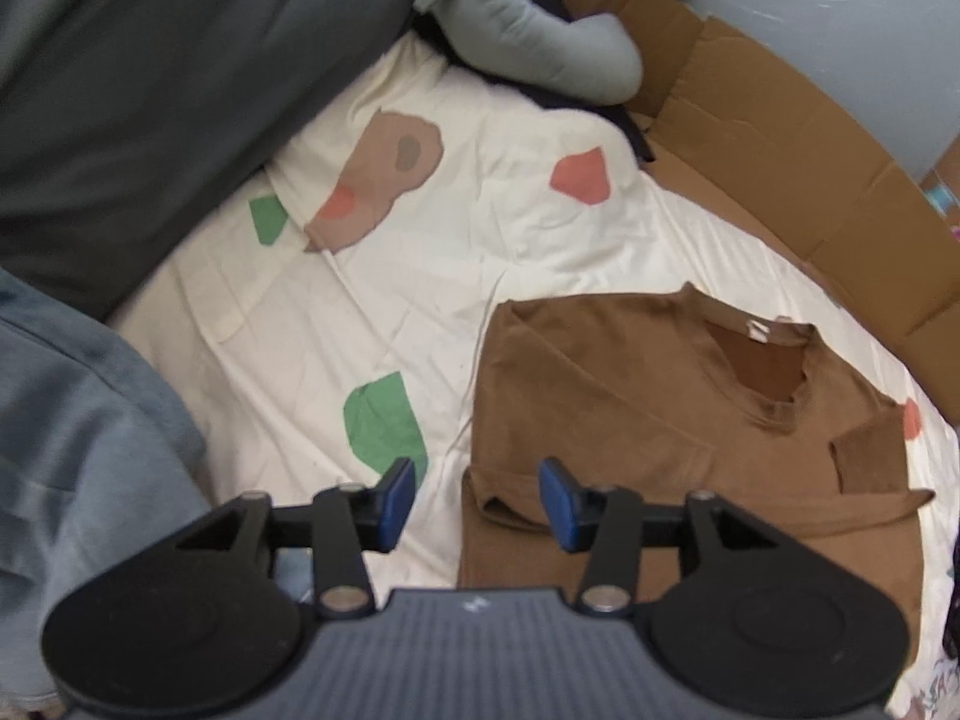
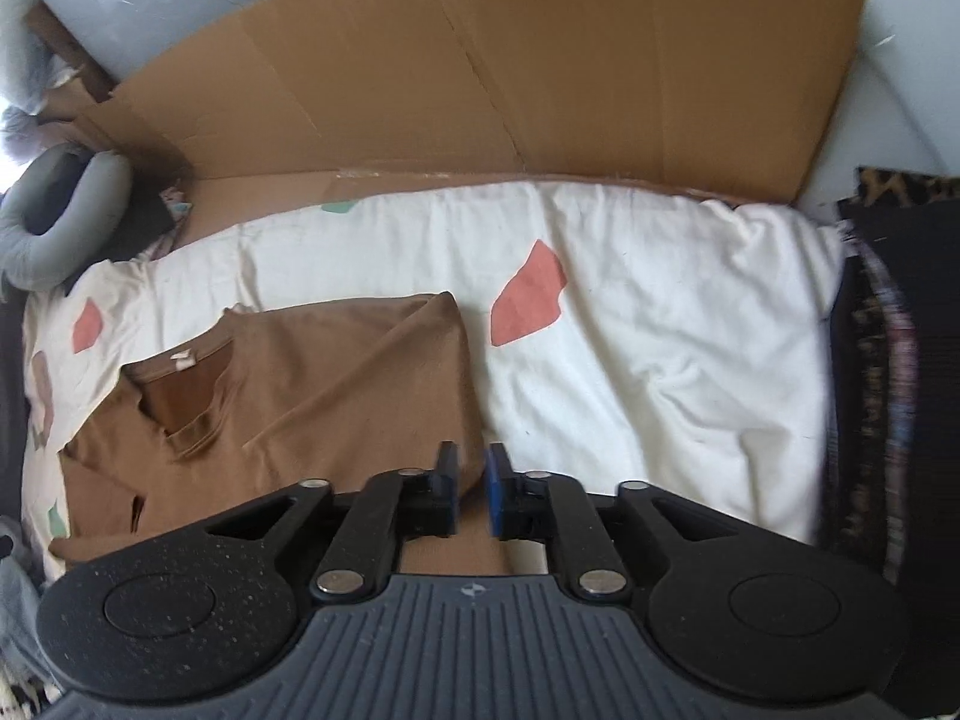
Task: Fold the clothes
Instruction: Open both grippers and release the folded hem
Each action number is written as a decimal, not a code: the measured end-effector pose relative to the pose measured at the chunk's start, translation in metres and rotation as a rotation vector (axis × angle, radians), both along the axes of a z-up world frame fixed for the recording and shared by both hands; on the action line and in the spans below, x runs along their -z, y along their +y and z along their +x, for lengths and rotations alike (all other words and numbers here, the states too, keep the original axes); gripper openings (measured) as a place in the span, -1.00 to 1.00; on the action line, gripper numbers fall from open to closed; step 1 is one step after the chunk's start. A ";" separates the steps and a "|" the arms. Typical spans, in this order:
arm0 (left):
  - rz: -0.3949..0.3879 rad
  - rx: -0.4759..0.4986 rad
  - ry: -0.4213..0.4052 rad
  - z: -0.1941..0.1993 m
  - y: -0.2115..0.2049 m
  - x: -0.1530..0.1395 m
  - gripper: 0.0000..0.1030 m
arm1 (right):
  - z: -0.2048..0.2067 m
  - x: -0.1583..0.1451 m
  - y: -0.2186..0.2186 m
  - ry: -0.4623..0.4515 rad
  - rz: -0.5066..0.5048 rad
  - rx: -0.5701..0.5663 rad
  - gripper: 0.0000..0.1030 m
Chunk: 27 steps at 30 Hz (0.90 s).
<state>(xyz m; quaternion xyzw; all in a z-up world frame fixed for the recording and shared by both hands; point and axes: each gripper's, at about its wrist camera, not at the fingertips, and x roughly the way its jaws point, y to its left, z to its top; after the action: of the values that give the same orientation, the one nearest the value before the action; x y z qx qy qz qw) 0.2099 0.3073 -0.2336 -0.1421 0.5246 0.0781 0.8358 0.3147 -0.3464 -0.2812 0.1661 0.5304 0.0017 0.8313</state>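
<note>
While both of my grippers hang low over the near end of the brown T-shirt (image 1: 660,420), I judge the step in hand to be letting go after a fold and getting clear without dragging the cloth. My left gripper (image 1: 477,501) has its blue pads spread wide with nothing between them, one pad over the cream bedsheet (image 1: 300,312) and the other above the shirt's near left edge. My right gripper (image 2: 471,489) stands with its jaws only slightly parted; brown cloth shows behind the narrow gap at the shirt's right edge, but I see no fabric pinched. To finish well, I would part the right jaws further before lifting, then raise both hands straight up so that neither pad catches the doubled layer. Beyond the pads the shirt lies flat on the sheet, a sleeve (image 1: 870,462) turned in across the body and the V-neck collar (image 2: 180,402) with its white label toward the far end. Its long edges look fairly straight, though the near hem wrinkles a little; I would smooth that before the next fold, which I expect to bring hem toward collar. Farther off sit a grey pillow (image 1: 168,78), a grey bolster (image 1: 540,42) and flattened cardboard (image 2: 480,72) against the wall, all well apart from the shirt
</note>
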 end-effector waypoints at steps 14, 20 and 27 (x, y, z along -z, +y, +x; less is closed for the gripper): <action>0.066 0.086 -0.030 -0.050 -0.046 -0.060 0.54 | -0.072 -0.072 -0.024 -0.135 -0.001 -0.044 0.00; 0.160 0.124 -0.029 -0.061 -0.054 -0.081 0.78 | -0.085 -0.062 -0.032 -0.142 -0.040 -0.040 0.01; 0.176 0.084 -0.035 -0.054 -0.050 -0.074 0.83 | -0.090 -0.045 -0.037 -0.163 -0.051 -0.046 0.01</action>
<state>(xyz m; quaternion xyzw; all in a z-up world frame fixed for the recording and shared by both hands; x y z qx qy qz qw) 0.1556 0.2570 -0.1599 -0.0473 0.5064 0.0864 0.8566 0.2245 -0.3833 -0.2365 0.1320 0.4645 0.0205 0.8754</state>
